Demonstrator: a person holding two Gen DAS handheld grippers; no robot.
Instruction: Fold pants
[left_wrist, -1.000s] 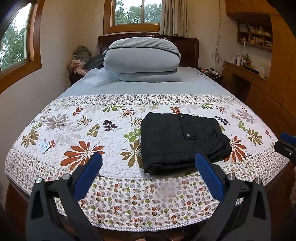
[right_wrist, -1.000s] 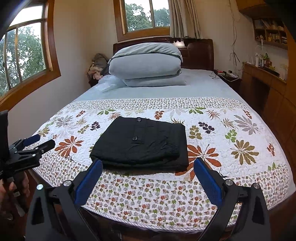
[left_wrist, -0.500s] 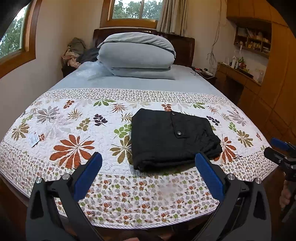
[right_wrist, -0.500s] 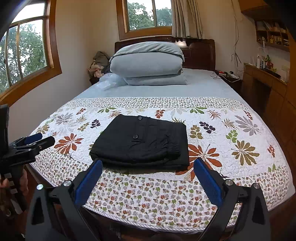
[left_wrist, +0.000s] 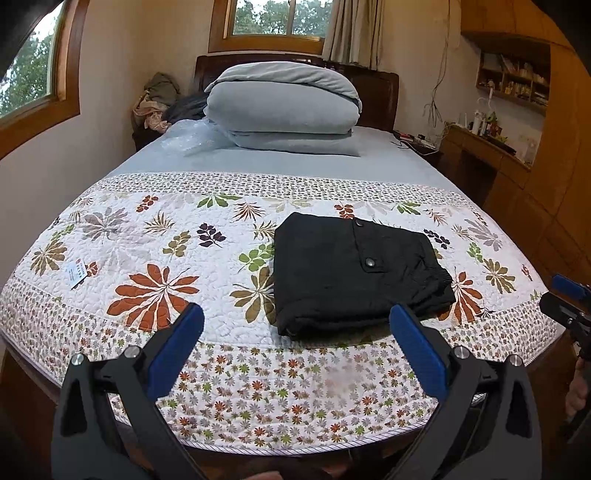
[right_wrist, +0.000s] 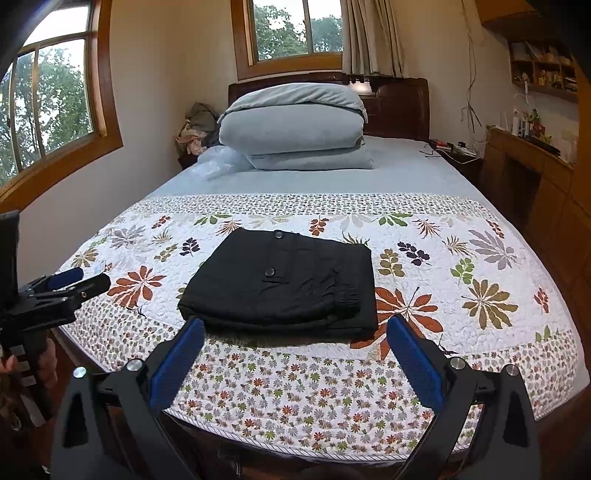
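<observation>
The black pants are seen folded on the floral quilt. Both the left tongs and right tongs are held spread, gripping nothing.

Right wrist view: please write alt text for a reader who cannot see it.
Black pants lie folded into a flat rectangle on a floral quilt. The open right gripper hovers before them, empty. Grey bedding is stacked at the headboard.
</observation>
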